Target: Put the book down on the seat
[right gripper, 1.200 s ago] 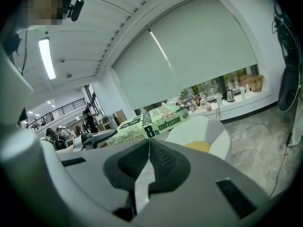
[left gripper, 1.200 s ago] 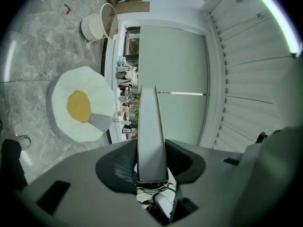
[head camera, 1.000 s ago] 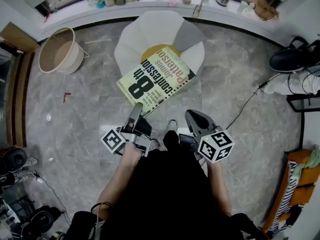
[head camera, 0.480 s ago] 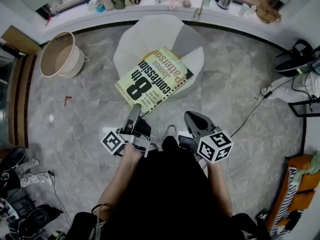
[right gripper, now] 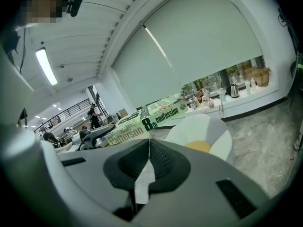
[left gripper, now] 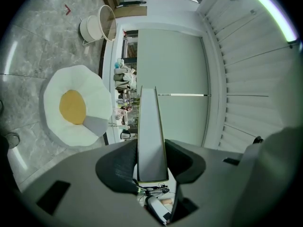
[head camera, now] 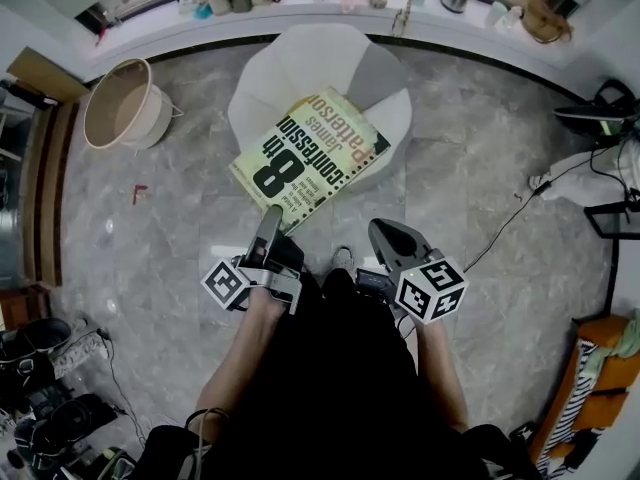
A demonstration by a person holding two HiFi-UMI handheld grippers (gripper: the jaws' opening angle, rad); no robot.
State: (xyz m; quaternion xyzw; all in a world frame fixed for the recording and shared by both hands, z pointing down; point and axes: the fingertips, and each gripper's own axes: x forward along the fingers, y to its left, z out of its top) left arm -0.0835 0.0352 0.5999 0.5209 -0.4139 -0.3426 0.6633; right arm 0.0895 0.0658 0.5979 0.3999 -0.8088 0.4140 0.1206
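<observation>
A pale green paperback book (head camera: pixel 310 158) with black lettering hangs level above the white, egg-shaped seat (head camera: pixel 300 63) with a yellow centre. My left gripper (head camera: pixel 272 220) is shut on the book's near corner. In the left gripper view the book (left gripper: pixel 151 126) stands edge-on between the dark pads, with the seat (left gripper: pixel 61 131) to the left beyond it. My right gripper (head camera: pixel 386 234) hovers beside the left one, shut with nothing in it. The right gripper view has its gripper (right gripper: pixel 149 148) with jaws touching, and the book (right gripper: pixel 151 119) and seat (right gripper: pixel 213 131) ahead.
A beige basket (head camera: pixel 120 103) stands on the marble floor left of the seat. A long ledge (head camera: pixel 330 13) crowded with bottles and bags runs behind it. Cables (head camera: pixel 500 208) and shoes (head camera: pixel 585 173) lie to the right, more clutter at the lower left.
</observation>
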